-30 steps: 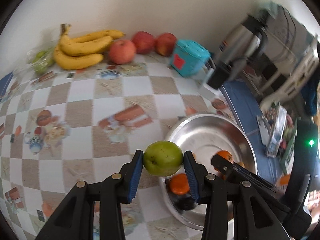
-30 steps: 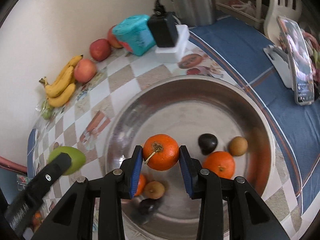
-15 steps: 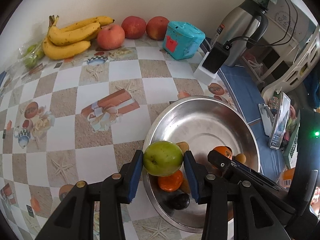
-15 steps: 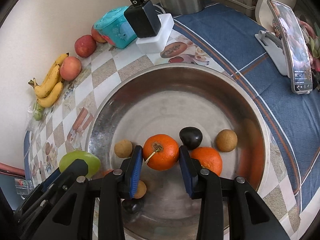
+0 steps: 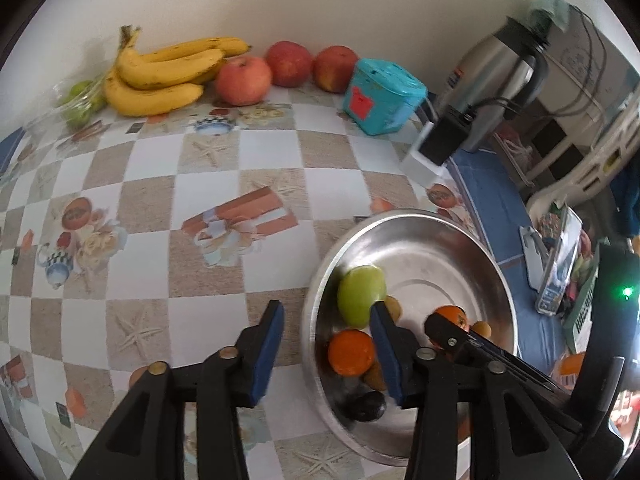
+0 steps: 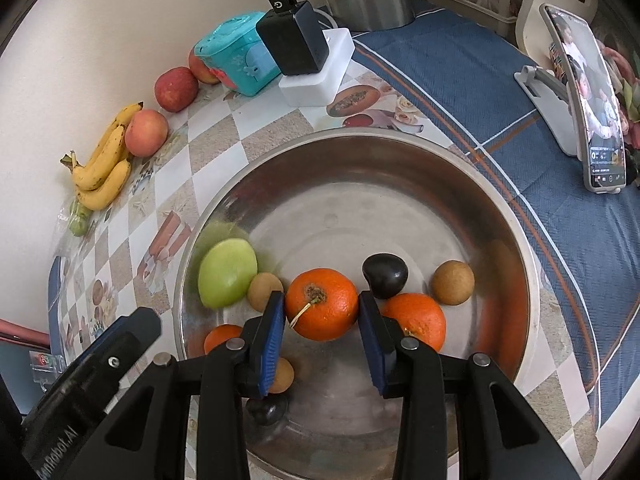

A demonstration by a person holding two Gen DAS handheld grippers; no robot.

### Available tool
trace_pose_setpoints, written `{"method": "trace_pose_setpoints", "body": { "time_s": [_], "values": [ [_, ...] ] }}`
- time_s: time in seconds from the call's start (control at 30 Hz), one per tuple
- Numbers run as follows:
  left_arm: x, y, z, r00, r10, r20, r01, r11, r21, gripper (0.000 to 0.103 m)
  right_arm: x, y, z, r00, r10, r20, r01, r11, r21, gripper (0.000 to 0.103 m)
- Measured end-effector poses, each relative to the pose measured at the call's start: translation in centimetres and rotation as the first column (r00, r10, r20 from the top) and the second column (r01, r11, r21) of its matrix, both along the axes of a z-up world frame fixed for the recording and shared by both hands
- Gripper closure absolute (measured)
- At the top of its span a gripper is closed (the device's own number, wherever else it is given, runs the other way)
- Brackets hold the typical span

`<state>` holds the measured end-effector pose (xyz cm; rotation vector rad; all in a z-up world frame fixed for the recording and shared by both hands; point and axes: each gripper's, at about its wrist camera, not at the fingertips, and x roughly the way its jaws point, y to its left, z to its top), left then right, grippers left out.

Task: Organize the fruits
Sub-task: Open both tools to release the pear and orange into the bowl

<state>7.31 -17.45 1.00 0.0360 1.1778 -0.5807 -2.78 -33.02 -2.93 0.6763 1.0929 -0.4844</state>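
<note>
Left wrist view: the left gripper point(image 5: 326, 336), black-armed with ribbed blue pads, has its jaws opening with nothing between them; one pad stands over the checked tablecloth point(image 5: 208, 184), the other over the rim of the round, shiny stainless-steel bowl point(image 5: 460, 236). The smooth, slightly oval green apple point(image 5: 361, 295) is blurred and lies free inside the bowl against its wall at about 9 o'clock, its long axis running roughly from 7 to 1 o'clock in this view.

Right wrist view: the right gripper point(image 6: 322, 318) is clamped, narrowly open, on a round, pebbly-skinned orange point(image 6: 321, 309), whose stem end faces the camera, the thin stalk pointing toward 7 o'clock. The bowl point(image 6: 400, 152) also holds a second orange point(image 6: 416, 320) touching the right pad, a glossy dark rounded fruit point(image 6: 385, 275) at 1 o'clock of the held orange, a matt brown round fruit point(image 6: 453, 282) at 3 o'clock, another brown one point(image 6: 264, 290) at 9 o'clock just beside the green apple point(image 6: 226, 273), and a third orange point(image 6: 221, 337) at the near left wall.

Along the pale wall, at 10 to 11 o'clock of the bowl, lie a curved bunch of yellow bananas point(image 6: 105, 162), their stalk end pointing toward 8 o'clock, and two red apples point(image 6: 146, 133) point(image 6: 176, 89), then a turquoise plastic box point(image 6: 234, 56).
</note>
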Motion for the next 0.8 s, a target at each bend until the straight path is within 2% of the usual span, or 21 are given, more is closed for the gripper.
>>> {"method": "trace_pose_setpoints", "body": {
  "time_s": [0.13, 0.2, 0.33, 0.4, 0.43, 0.47, 0.57, 0.8],
  "values": [
    [0.9, 1.9, -0.1, 0.997, 0.073, -0.001, -0.073, 0.997, 0.007, 0.038, 0.0, 0.3, 0.3, 1.000, 0.008, 0.005, -0.008, 1.000, -0.013, 0.057],
    [1.4, 3.0, -0.2, 0.993, 0.117, 0.003, -0.117, 0.993, 0.020, 0.030, 0.1, 0.7, 0.7, 1.000, 0.020, 0.016, -0.019, 1.000, -0.020, 0.056],
    [2.2, 5.1, -0.6, 0.980, 0.195, 0.041, -0.198, 0.976, 0.094, 0.018, 0.3, 1.5, 1.2, 0.999, 0.045, 0.026, -0.044, 0.998, -0.040, 0.050],
    [2.3, 5.9, -0.9, 0.972, 0.226, 0.063, -0.232, 0.964, 0.132, 0.003, 0.4, 2.0, 1.4, 0.998, 0.061, 0.027, -0.060, 0.997, -0.049, 0.050],
    [2.5, 6.2, -1.1, 0.968, 0.239, 0.074, -0.248, 0.957, 0.148, 0.000, 0.4, 2.3, 1.4, 0.997, 0.068, 0.026, -0.067, 0.996, -0.053, 0.049],
    [2.6, 6.8, -1.5, 0.961, 0.260, 0.093, -0.273, 0.946, 0.176, 0.000, 0.4, 2.6, 1.4, 0.997, 0.076, 0.026, -0.075, 0.995, -0.058, 0.048],
    [2.9, 7.9, -2.3, 0.954, 0.283, 0.105, -0.300, 0.922, 0.244, 0.000, 0.2, 3.3, 1.4, 0.995, 0.093, 0.020, -0.091, 0.993, -0.076, 0.027],
    [2.7, 10.0, -3.0, 0.947, 0.297, 0.122, -0.321, 0.899, 0.298, 0.000, -0.1, 5.7, 1.6, 0.985, 0.171, 0.032, -0.166, 0.977, -0.131, 0.022]
  ]
}}
